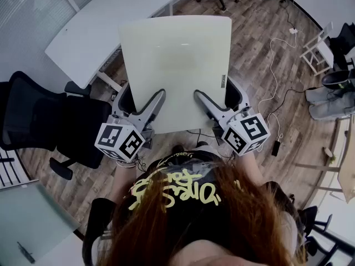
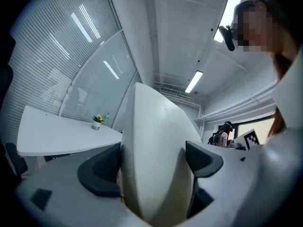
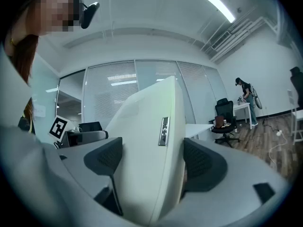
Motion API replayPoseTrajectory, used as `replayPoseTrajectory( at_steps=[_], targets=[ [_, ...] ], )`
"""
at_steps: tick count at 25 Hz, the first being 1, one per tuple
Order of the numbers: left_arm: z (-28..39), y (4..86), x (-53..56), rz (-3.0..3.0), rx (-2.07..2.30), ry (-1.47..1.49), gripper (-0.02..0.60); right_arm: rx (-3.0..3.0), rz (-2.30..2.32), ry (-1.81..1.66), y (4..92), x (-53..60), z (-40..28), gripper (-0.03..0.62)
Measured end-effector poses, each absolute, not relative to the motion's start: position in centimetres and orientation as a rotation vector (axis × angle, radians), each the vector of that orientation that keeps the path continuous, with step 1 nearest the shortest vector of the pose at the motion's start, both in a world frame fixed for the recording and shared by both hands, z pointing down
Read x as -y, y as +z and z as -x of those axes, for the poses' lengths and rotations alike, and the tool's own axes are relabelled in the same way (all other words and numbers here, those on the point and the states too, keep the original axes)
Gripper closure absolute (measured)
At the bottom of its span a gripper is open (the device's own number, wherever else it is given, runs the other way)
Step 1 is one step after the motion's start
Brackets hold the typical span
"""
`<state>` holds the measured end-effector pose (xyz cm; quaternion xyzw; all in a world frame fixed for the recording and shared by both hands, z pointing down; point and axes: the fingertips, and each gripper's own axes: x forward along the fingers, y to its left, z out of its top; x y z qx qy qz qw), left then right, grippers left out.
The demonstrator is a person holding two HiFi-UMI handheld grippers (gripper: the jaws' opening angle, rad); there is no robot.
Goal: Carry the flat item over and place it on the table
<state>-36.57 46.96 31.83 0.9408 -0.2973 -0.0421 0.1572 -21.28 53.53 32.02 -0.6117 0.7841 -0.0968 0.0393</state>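
Observation:
I hold a flat white panel point(image 1: 177, 65) level in the air over the wooden floor, its near edge toward me. My left gripper point(image 1: 143, 96) grips the near left part and my right gripper point(image 1: 216, 96) the near right part, each with one finger on top and one beneath. In the left gripper view the panel point(image 2: 156, 141) stands edge-on, filling the left gripper point(image 2: 151, 167) between its dark pads. The right gripper point(image 3: 154, 162) likewise clamps the panel point(image 3: 151, 126), which shows a small metal tag on its edge. A long white table point(image 1: 94, 32) lies ahead to the left.
A black office chair point(image 1: 44, 121) stands close on my left. A white cable point(image 1: 274, 76) runs across the floor at right, near a white stand point(image 1: 319, 49). Another person point(image 3: 246, 96) stands far off by a black chair point(image 3: 222, 119). A small potted flower point(image 2: 97, 122) sits on the table.

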Motion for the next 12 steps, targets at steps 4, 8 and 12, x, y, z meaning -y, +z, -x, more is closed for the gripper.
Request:
replayPoseTrajectory(
  at_steps=[4,8,12],
  targets=[
    [36.67,31.77,-46.77,-2.694,0.850,-0.120,0.152,-2.412,1.872,-0.294,32.13,-53.40,21.38,0.204],
    [36.61,31.67,-46.74,-2.701,0.849,-0.113,0.152,-2.411,1.875,-0.300,32.20,-53.42,21.34,0.204],
    [36.64,31.64,-46.81,-2.697,0.854,-0.111,0.152,-2.419,1.874,-0.304,32.19,-53.44,21.32,0.204]
  ],
)
